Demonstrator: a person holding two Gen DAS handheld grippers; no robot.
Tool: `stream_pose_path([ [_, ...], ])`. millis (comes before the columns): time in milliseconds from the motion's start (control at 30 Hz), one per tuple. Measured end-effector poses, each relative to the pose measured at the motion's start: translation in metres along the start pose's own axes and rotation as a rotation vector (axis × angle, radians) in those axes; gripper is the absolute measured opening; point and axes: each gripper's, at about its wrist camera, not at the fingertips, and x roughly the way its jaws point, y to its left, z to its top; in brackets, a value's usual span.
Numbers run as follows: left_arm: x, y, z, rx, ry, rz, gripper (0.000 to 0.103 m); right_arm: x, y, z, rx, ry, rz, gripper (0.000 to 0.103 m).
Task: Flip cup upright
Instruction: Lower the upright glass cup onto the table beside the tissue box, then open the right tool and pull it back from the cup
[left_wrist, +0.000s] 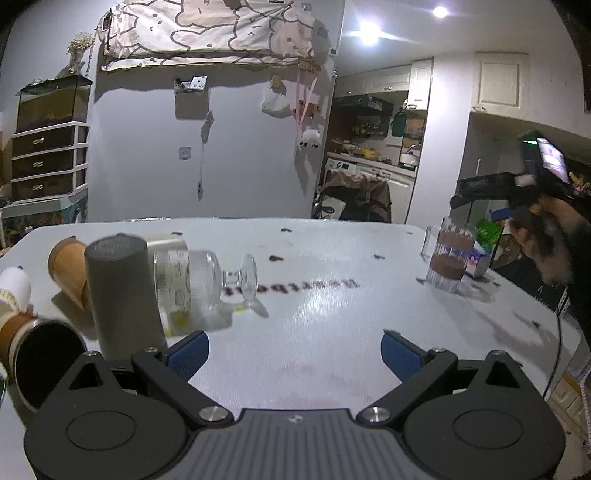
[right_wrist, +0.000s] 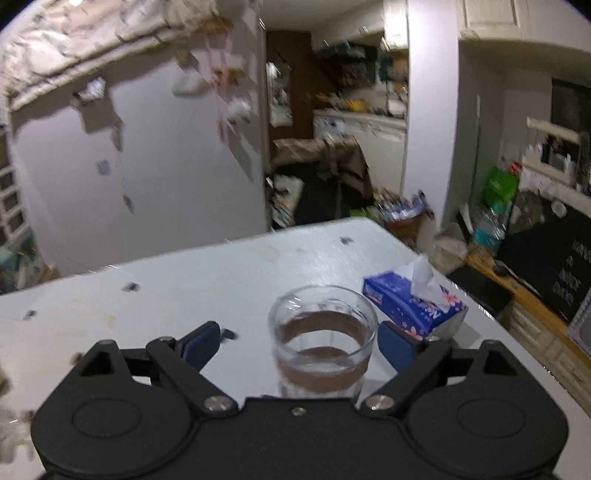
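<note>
A clear glass cup with a brown band (right_wrist: 322, 341) stands upright on the white table (right_wrist: 184, 295), mouth up. It sits between the spread fingers of my right gripper (right_wrist: 301, 343), which is open and not touching it. The same cup shows in the left wrist view (left_wrist: 448, 254) at the far right, below the right gripper body (left_wrist: 517, 184) held in a hand. My left gripper (left_wrist: 295, 354) is open and empty above the table (left_wrist: 332, 295).
At the left stand a grey cup upside down (left_wrist: 120, 295), a tan paper cup (left_wrist: 70, 269), a clear glass on its side (left_wrist: 207, 277) and a dark-mouthed cup lying down (left_wrist: 44, 362). A blue tissue box (right_wrist: 413, 302) sits right of the glass cup.
</note>
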Motion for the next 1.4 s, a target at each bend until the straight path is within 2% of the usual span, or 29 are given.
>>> stream_pose_path([
  [133,0.003,0.008,0.013,-0.004,-0.004,-0.028,0.099,-0.066,0.019,-0.02,-0.036,-0.078,0.073,0.095],
  [267,0.001,0.009,0.023,0.016,-0.011,-0.054,0.099,-0.119,0.038,-0.053,-0.038,-0.111,0.13,0.096],
  [433,-0.005,0.01,0.03,0.042,-0.017,-0.078,0.099,-0.161,0.054,-0.09,-0.021,-0.152,0.131,0.097],
  [567,-0.01,0.008,0.034,0.07,-0.029,-0.088,0.1,-0.185,0.062,-0.115,-0.002,-0.187,0.085,0.099],
  [767,-0.014,0.002,0.037,0.09,-0.056,-0.108,0.103,-0.209,0.061,-0.143,0.015,-0.226,0.017,0.102],
  [967,-0.017,-0.009,0.034,0.119,-0.078,-0.117,0.103,-0.221,0.064,-0.163,-0.017,-0.25,0.015,0.103],
  [1167,-0.018,-0.014,0.024,0.115,-0.086,-0.123,0.103,-0.218,0.063,-0.182,0.008,-0.21,0.038,0.103],
  [1400,-0.018,-0.016,0.017,0.109,-0.081,-0.111,0.103,-0.221,0.059,-0.187,0.023,-0.223,0.035,0.103],
])
